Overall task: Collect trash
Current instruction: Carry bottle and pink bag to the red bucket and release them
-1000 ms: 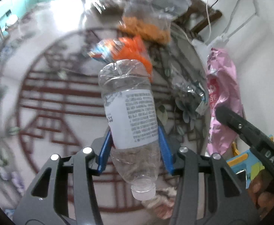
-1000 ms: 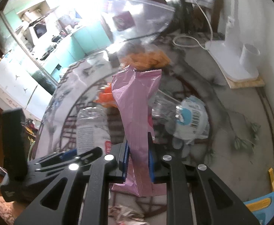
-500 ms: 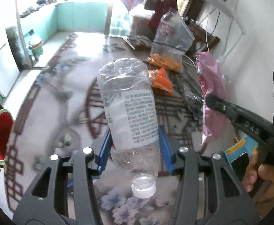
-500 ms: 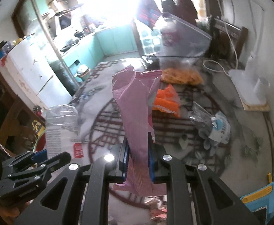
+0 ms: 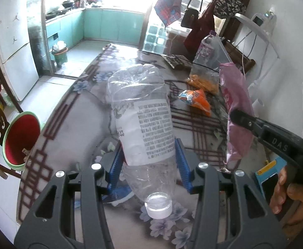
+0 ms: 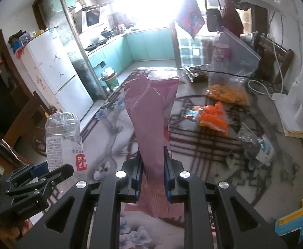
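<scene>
Left gripper [image 5: 149, 161] clamps bottle [image 5: 143, 122]; right gripper [image 6: 152, 175] clamps wrapper [image 6: 151, 124].

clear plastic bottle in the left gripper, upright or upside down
Upside down: the clear plastic bottle has its white cap nearest the camera and its base pointing away, clamped between the blue fingers.

Each gripper, the left [image 5: 149, 161] and the right [image 6: 152, 174], is a black openwork frame with silver screw heads, blue ribbed pads and white lettering on its side, gripped by a bare hand [image 5: 290, 195].
</scene>
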Motion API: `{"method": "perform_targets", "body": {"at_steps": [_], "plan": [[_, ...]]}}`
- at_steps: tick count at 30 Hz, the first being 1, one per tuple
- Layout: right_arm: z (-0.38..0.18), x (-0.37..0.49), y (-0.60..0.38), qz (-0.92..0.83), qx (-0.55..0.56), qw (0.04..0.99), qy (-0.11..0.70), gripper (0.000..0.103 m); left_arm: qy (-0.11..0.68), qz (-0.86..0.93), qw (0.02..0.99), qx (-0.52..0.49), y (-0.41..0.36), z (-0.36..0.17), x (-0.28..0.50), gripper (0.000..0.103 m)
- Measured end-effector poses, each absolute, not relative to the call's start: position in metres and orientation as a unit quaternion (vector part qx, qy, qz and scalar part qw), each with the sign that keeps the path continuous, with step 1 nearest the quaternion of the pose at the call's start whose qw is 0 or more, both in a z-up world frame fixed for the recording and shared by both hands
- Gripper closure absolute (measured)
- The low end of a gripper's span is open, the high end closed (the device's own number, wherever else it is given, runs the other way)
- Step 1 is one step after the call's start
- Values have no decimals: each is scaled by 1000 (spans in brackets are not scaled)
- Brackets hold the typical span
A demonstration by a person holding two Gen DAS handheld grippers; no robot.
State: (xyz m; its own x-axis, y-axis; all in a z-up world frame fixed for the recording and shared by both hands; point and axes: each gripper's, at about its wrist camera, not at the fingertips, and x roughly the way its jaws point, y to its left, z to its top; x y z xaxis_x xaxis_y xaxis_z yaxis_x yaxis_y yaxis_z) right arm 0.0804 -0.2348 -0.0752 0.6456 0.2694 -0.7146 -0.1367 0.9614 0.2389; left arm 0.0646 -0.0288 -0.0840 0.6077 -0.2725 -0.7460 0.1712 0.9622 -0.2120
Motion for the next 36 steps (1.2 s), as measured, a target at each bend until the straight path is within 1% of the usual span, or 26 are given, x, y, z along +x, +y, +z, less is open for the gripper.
{"method": "perform_targets", "body": {"at_steps": [10,18,36], "plan": [[-77,80,-199,115,71,902,411,86,424,-116,896,-69,6,-86,61,57],[-75,83,-170,68,79,905,413,86,416,-150,896,-48,41,-85,77,57],[-77,109,-37,42,74,901,425,86,419,-184,888,-40,160,-95,115,57]]}}
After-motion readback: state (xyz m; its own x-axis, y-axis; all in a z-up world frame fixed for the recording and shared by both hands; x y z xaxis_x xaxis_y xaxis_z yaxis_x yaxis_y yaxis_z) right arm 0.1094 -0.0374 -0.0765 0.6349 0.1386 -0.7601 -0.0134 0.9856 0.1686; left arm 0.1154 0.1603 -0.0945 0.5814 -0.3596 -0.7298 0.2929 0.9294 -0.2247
